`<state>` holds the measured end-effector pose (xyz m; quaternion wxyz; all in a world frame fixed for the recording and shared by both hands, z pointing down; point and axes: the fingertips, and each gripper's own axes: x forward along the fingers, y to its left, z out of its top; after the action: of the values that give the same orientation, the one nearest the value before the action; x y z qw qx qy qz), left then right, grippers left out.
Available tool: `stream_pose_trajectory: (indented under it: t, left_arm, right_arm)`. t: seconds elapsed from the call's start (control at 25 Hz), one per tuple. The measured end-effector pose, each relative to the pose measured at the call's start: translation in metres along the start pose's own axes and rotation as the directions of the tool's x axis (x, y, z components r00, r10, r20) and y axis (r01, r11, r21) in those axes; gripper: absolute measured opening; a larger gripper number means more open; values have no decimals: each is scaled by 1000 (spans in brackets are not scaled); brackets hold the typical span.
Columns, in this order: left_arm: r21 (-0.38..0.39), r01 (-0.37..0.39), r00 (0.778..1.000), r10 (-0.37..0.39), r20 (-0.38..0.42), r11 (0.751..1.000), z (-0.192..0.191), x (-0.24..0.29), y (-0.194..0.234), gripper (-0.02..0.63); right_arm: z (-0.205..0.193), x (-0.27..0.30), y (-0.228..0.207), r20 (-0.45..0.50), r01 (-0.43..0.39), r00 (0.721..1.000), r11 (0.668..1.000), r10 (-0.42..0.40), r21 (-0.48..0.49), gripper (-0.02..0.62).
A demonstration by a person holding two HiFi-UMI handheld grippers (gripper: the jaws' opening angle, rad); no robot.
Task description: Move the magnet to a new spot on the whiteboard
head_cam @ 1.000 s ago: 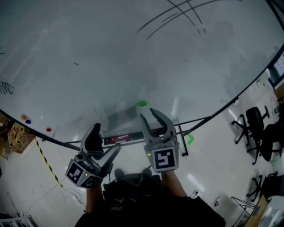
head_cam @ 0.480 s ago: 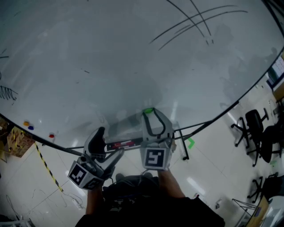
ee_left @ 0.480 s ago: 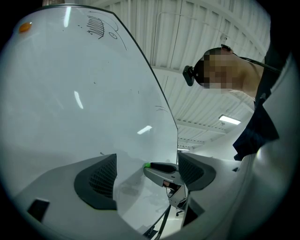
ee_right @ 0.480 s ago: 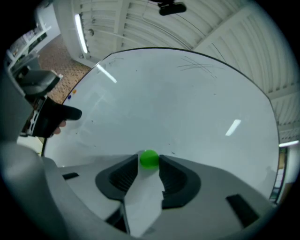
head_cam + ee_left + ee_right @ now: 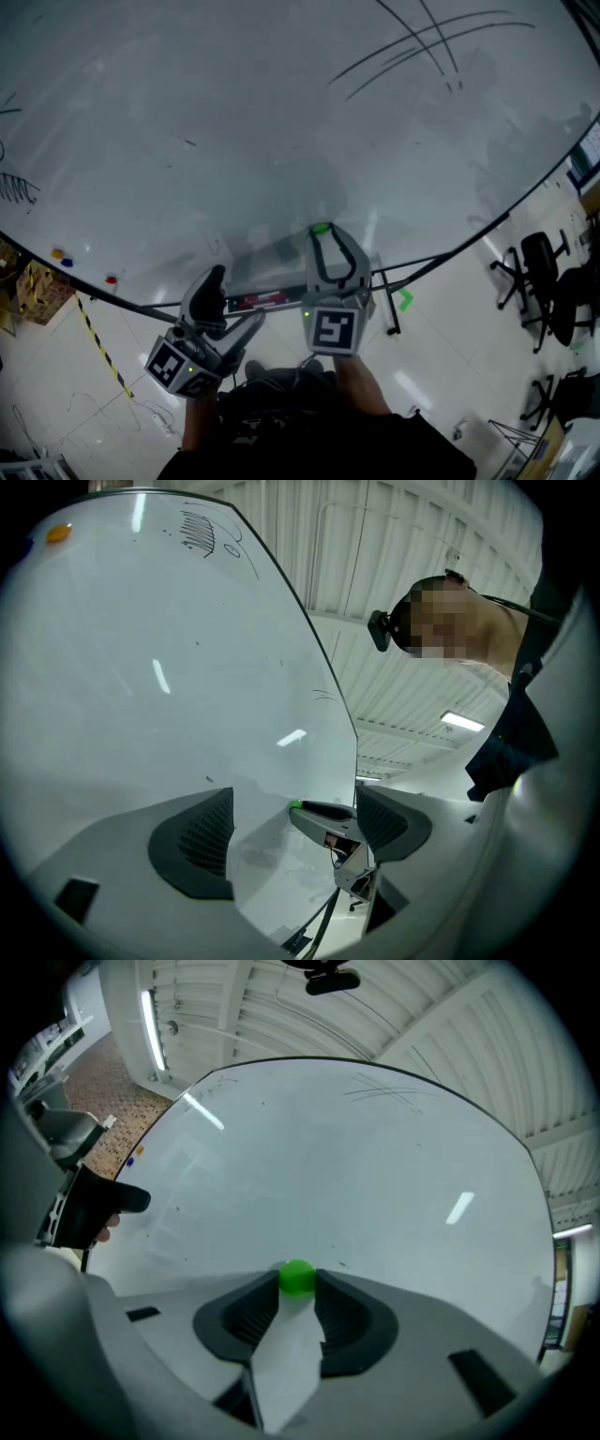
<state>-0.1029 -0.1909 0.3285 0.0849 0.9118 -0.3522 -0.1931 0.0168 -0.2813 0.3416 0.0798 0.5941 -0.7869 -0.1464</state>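
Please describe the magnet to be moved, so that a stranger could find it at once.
On the large whiteboard, look near its lower edge. The green magnet sits there between the tips of the right gripper, whose jaws have just been closing on it. It is the only green one; the orange, blue and red magnets lie far to the left.

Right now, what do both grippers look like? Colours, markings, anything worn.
Both alike: left gripper and right gripper have grey bodies, curved jaws with black ribbed pads, and a cube of black-and-white square markers at the back. The person wears a dark top.
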Motion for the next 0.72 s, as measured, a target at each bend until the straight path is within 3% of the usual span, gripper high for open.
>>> stream_pose_trajectory:
  t: [0.72]
  left_arm:
    - [-11,12,1000,-12,-2,1000,-6,-1,-19,405]
  right_arm:
    - [8,-38,-8,21,-155,988,982,153,106,152]
